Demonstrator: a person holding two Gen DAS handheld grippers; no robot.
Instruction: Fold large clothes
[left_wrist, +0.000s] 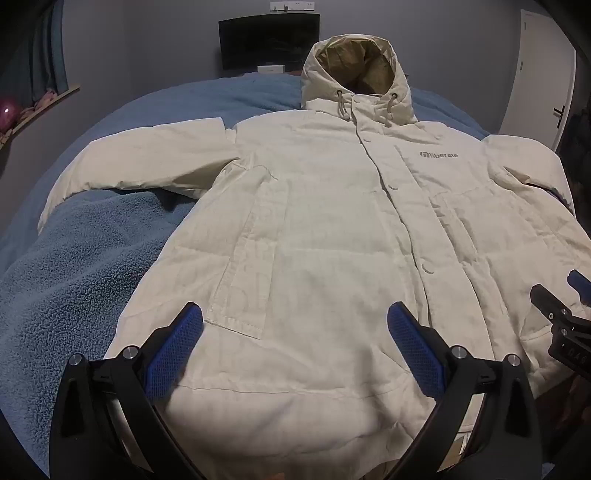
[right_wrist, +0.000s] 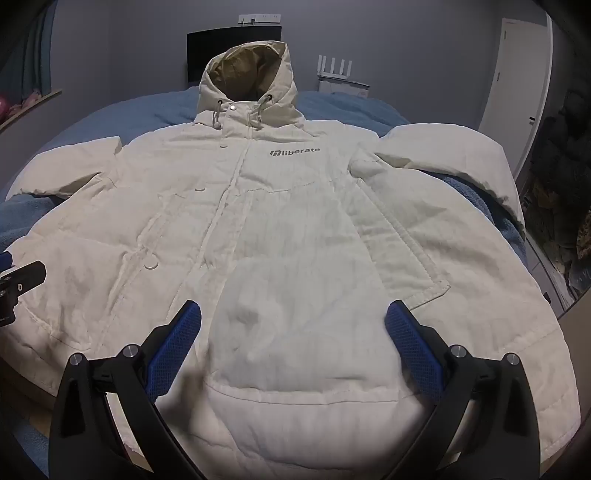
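the jacket (left_wrist: 314, 229) lies face up and spread flat on the blue blanket (left_wrist: 92, 266), long axis running 6 to 12 o'clock, hood (left_wrist: 354, 74) at 12, hem at 6 under my tongs. from the left wrist: my left gripper (left_wrist: 295, 332) hangs spread wide over the hem, pinching nothing, with the left sleeve (left_wrist: 129, 162) out at 10 o'clock (i judge that one nearest this hand). from the right wrist: my right gripper (right_wrist: 293, 328) is spread just as wide, empty, over the hem on the logo (right_wrist: 295, 152) side, and the right sleeve (right_wrist: 461, 158) lies at 2 o'clock, nearer this hand.
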